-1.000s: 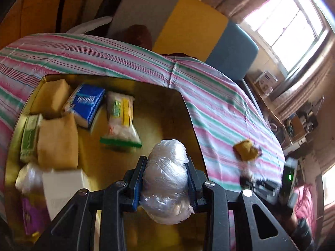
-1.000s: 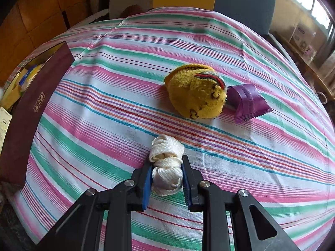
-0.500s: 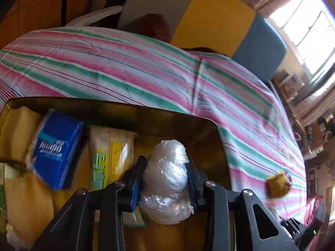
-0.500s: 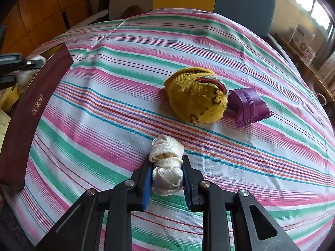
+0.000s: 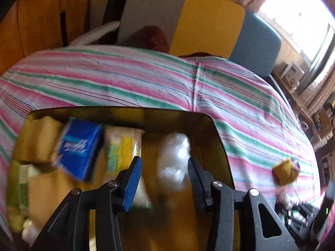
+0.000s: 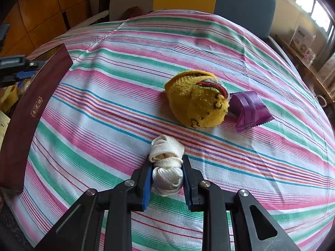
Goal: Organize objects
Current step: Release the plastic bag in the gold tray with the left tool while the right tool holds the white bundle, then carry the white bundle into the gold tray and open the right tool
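Note:
My left gripper (image 5: 164, 178) is open over the gold-lined box (image 5: 217, 138). A crumpled clear plastic bag (image 5: 173, 159) lies blurred between and beyond its pads, free of them, inside the box. A blue tissue pack (image 5: 78, 148) and a yellow-white packet (image 5: 120, 146) lie beside it. My right gripper (image 6: 166, 179) is shut on a bundle of white cord (image 6: 166, 163) just above the striped tablecloth (image 6: 104, 96). A yellow knitted sock ball (image 6: 196, 106) and a purple sachet (image 6: 250, 109) lie beyond it.
The box's dark red wall (image 6: 27, 113) stands at the left of the right wrist view, with the left gripper (image 6: 12, 68) above it. Yellow cloths (image 5: 39, 133) and other packets fill the box's left side. A chair (image 5: 188, 21) stands behind the table.
My left gripper has opened and let go of the plastic bag, which has dropped into the box. My right gripper stays shut on the cord, hardly moved.

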`<state>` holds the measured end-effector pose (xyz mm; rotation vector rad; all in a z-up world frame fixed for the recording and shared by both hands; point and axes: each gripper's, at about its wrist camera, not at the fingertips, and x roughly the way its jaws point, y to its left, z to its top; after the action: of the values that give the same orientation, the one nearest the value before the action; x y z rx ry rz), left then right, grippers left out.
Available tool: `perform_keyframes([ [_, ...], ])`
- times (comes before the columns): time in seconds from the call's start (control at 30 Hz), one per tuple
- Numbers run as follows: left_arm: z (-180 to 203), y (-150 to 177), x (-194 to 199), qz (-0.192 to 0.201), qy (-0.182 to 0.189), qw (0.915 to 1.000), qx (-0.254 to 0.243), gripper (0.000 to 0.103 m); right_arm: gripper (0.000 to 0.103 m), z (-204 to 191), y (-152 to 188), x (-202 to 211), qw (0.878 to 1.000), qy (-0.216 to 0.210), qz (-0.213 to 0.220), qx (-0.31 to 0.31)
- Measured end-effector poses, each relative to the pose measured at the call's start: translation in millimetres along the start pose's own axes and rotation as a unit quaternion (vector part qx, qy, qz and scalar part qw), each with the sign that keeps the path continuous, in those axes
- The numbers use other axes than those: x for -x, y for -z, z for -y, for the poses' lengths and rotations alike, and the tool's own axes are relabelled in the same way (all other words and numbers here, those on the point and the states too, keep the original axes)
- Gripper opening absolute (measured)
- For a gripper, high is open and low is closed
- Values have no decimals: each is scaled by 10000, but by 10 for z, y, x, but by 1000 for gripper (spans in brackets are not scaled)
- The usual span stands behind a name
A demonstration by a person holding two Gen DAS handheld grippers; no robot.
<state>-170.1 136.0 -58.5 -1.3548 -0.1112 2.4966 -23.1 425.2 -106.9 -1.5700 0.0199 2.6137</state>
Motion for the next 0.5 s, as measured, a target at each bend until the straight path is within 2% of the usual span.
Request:
perform_keyframes([
  [0.2, 89, 380, 458, 278, -90, 9985, -457, 46, 26, -23, 3, 4, 10000, 55, 18, 67],
  [0.5, 68, 756, 812, 455, -292, 9959, -727, 46, 26, -50, 18, 5, 9997, 157, 72, 156],
])
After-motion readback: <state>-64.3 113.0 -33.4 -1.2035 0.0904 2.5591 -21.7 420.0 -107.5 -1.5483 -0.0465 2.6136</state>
